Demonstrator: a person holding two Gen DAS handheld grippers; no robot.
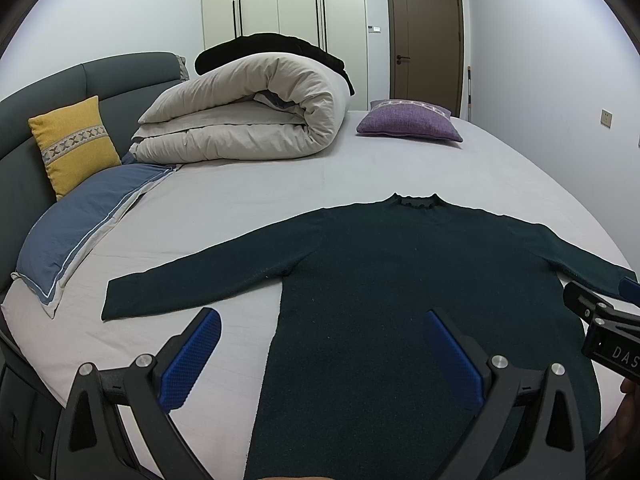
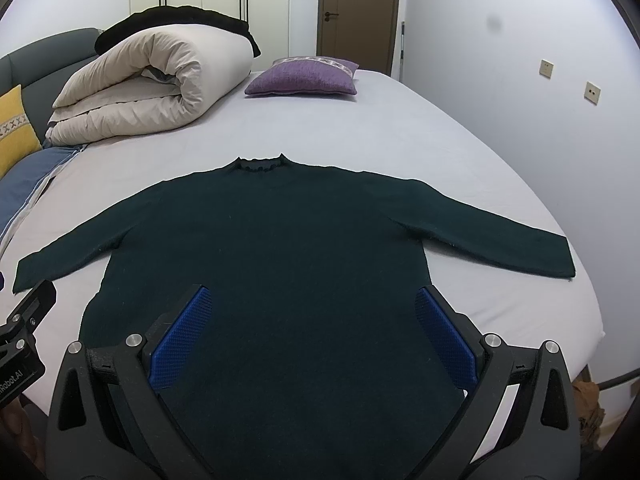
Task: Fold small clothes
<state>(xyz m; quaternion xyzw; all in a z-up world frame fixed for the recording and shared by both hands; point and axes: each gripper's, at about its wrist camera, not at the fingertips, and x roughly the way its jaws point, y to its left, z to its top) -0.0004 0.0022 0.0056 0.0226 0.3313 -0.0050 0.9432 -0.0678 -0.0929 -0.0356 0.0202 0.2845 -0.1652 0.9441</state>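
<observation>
Bedroom: pale walls, a brown door and white wardrobes at the far end — all the work lies on the bed.
Left claw: nearest the camera, jaws spread wide, holding nothing, hanging over the near left edge of the sweater's body.
Right claw: also wide open and empty, poised above the near middle of the body.
Sweater: dark green, spread flat on the sheet, hem near, collar far, both sleeves stretched out to left and right.
Step in hand: by my reading the folding has not yet begun — the garment is only laid out.
Next move: likely each claw goes out to a sleeve, pinches the knit and brings it across the body; the grip must take the knit alone, not the sheet.
Far side: rolled duvet far left, purple cushion beyond the collar, well apart from the sweater.
</observation>
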